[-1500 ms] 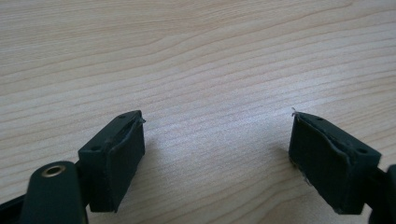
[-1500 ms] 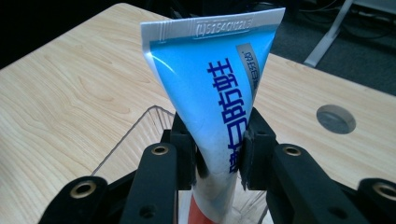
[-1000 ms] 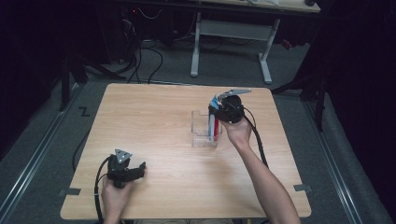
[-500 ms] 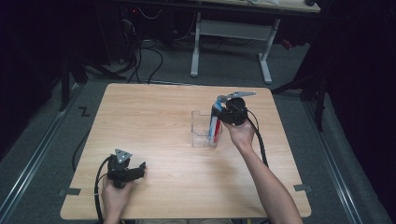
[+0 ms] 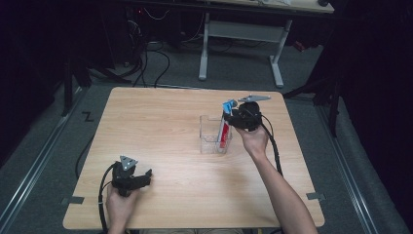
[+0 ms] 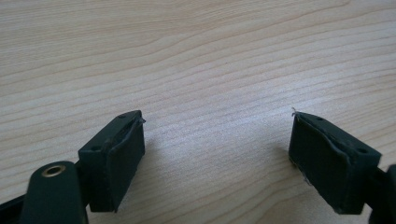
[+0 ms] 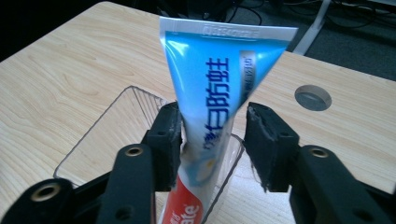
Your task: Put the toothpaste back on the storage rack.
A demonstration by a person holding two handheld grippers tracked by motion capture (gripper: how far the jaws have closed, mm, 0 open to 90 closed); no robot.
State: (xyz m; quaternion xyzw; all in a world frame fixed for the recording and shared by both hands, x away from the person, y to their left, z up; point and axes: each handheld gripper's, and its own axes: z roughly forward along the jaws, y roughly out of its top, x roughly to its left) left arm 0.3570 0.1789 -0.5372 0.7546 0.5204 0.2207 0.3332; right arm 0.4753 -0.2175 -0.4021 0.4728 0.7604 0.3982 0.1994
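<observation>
Currently the toothpaste tube [image 7: 219, 93] stands upright in the clear box [image 5: 208, 141] mid-table, with the right gripper [image 7: 212, 140] around it, jaws slightly apart, only one jaw touching. Left gripper [image 6: 217, 154] rests wide open on the table [image 5: 160, 117] near the front-left corner, holding nothing.

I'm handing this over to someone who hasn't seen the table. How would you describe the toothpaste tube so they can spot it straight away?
On the wooden table, look right of centre for the clear plastic box. The toothpaste tube stands upright in it, crimped end up, between the jaws of the right gripper. It is the only coloured item: blue on top, red below, with printed characters.
</observation>
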